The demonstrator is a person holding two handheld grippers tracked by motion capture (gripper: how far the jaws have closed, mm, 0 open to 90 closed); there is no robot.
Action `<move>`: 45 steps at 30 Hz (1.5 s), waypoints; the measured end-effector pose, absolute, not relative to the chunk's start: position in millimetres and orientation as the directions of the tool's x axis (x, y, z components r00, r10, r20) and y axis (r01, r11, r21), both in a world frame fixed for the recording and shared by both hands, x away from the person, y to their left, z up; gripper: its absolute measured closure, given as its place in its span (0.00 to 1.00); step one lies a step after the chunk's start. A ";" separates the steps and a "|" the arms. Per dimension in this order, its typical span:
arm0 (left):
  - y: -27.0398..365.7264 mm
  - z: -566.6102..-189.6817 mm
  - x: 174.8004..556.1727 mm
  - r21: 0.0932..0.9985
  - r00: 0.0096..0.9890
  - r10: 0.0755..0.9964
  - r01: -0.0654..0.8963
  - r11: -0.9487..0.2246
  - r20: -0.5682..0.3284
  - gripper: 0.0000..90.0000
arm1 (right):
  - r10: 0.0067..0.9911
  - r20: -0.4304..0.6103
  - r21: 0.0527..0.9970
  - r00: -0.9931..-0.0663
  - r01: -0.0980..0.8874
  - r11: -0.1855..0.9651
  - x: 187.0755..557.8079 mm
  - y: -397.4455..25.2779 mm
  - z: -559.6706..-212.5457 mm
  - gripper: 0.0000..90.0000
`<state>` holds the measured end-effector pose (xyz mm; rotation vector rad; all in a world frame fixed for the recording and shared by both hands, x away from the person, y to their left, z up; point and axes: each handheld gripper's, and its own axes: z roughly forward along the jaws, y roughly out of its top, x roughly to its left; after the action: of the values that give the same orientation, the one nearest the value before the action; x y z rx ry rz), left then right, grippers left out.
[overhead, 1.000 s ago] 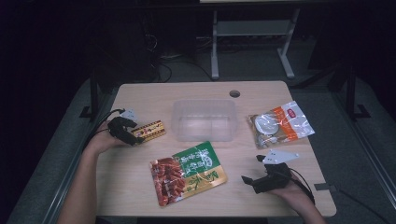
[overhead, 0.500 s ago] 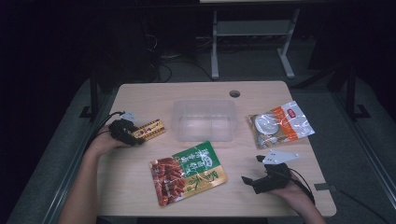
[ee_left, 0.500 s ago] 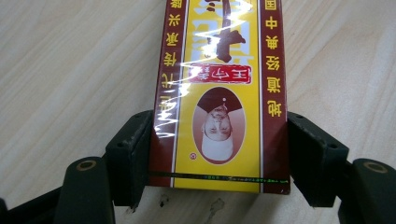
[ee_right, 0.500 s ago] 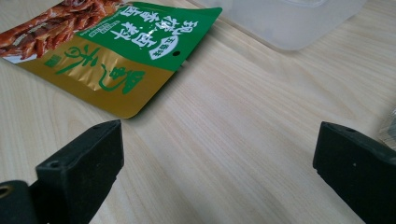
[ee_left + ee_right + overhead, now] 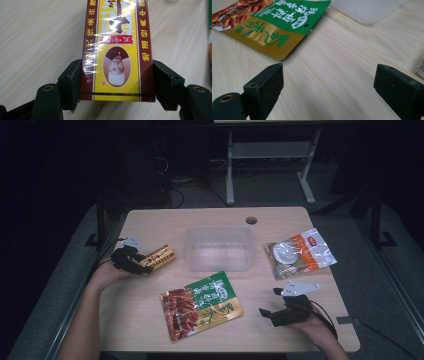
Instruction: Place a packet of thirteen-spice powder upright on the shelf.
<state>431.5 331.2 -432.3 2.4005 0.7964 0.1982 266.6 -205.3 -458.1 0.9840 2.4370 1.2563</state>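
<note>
While one box (image 5: 117,50) sits gripped, three packets total surround one tub (image 5: 218,248).

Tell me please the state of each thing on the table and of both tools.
Left tool: shut on the yellow box.
Yellow box: sealed in film, lying flat on the table.
Right tool: open, nothing between its jaws.
Clear container: lid off, empty.
Green snack pouch: unopened, lying flat.
Orange-white bag: lying flat, untouched.

Yellow box (image 5: 117,50) far end cut off by top edge
</note>
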 end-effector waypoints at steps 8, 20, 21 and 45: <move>330.3 -415.1 407.9 0.614 0.817 0.575 0.477 -0.629 -0.046 0.35 | 0.634 0.099 0.788 -0.767 0.450 0.421 266.3 -205.8 -456.1 0.10; 324.4 -400.8 364.6 0.643 0.831 0.555 0.446 -0.622 -0.040 0.35 | 0.562 0.113 0.789 -0.819 0.418 0.450 266.8 -200.7 -447.8 0.10; 323.9 -400.2 360.4 0.642 0.833 0.552 0.445 -0.624 -0.041 0.35 | 0.551 0.113 0.793 -0.827 0.409 0.451 267.2 -200.1 -446.6 0.10; 268.5 -389.8 299.0 0.713 0.912 0.408 0.320 -0.624 -0.052 0.35 | 0.322 0.139 0.825 -0.936 0.290 0.485 293.3 -167.2 -425.0 0.14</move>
<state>299.0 268.5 -389.8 2.2931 0.5154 0.1460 293.3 -167.2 -425.0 0.5519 2.6770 1.4771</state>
